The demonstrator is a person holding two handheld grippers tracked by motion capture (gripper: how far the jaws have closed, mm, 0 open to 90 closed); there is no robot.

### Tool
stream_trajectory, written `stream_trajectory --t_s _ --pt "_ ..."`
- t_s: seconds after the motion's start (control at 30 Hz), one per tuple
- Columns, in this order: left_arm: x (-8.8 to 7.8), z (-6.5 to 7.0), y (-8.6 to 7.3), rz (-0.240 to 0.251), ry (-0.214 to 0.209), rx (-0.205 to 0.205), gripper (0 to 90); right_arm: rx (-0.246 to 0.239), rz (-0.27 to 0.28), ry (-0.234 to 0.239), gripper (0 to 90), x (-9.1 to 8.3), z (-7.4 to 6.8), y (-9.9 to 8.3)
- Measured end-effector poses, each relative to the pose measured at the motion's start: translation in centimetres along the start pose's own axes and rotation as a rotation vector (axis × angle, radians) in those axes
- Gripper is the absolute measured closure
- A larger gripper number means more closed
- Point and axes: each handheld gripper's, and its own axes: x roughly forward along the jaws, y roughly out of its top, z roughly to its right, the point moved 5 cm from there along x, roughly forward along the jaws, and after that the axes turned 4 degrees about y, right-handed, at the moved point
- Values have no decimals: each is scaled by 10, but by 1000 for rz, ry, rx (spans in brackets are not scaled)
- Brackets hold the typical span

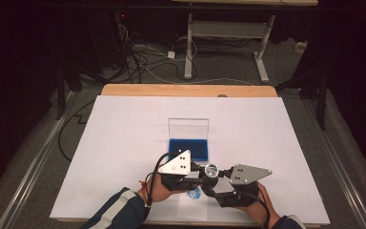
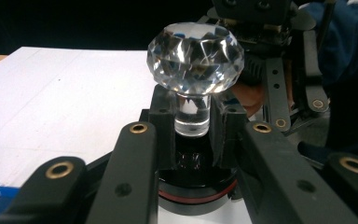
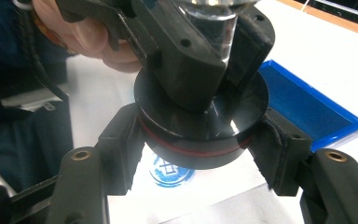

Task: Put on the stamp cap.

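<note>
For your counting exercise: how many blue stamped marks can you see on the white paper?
1: a round blue stamped mark on the white paper, just below the black stamp base. Others could be hidden beneath the grippers.

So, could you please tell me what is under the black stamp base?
A round blue print on white paper shows beneath the lifted black base. The base's underside cannot be seen. The left gripper grips the stem; the right gripper clamps the base.

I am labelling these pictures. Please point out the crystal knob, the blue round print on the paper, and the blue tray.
crystal knob (image 2: pixel 195 56), left gripper view, on its faceted head.
blue round print (image 3: pixel 170 173), right gripper view, on its middle.
blue tray (image 1: pixel 188 149), high view, on its blue floor.
</note>
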Motion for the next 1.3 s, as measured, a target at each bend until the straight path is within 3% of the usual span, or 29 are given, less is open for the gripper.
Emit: stream_trajectory --t_s 0.8,1.3 --pt "6 1 -6 -54 6 -13 722 26 -40 6 391 5 1 -6" --pt "1 -1 0 -15 21 -40 723 23 -12 -9 378 3 1 -1"
